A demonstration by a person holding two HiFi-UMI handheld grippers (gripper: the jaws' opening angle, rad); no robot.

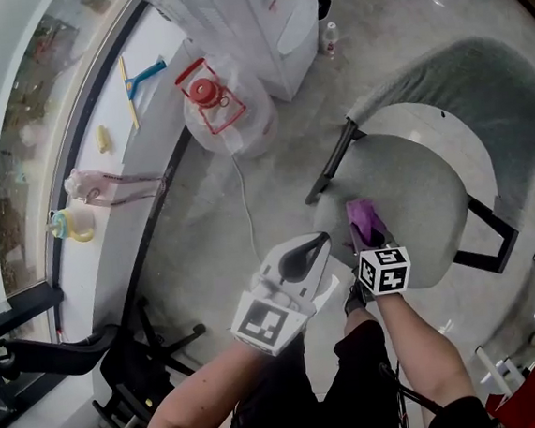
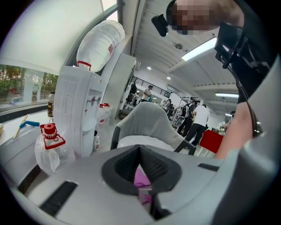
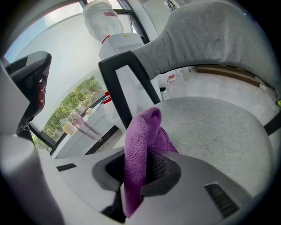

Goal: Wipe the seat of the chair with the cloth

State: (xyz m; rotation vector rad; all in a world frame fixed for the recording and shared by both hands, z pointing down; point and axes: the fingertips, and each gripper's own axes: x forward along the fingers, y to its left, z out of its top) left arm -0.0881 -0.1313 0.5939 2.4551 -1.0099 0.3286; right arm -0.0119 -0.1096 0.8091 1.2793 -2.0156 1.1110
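Observation:
The chair has a grey seat (image 1: 421,194) and a curved grey backrest (image 1: 480,75); it fills the right of the head view. My right gripper (image 1: 362,240) is shut on a purple cloth (image 1: 365,218), which rests at the seat's near left edge. In the right gripper view the cloth (image 3: 140,147) stands up folded out of my right gripper (image 3: 145,169), with the seat (image 3: 215,127) just beyond it. My left gripper (image 1: 319,241) hangs shut and holds nothing, just left of the cloth and off the seat's edge. Through the left gripper (image 2: 140,151) a strip of cloth (image 2: 141,181) shows.
A black armrest (image 1: 333,160) runs along the seat's left side. A water jug with a red cap (image 1: 224,104) and a white dispenser (image 1: 268,20) stand on the floor beyond. A windowsill (image 1: 125,147) holds a squeegee. A black chair base (image 1: 140,357) lies at lower left. People (image 2: 199,116) stand far off.

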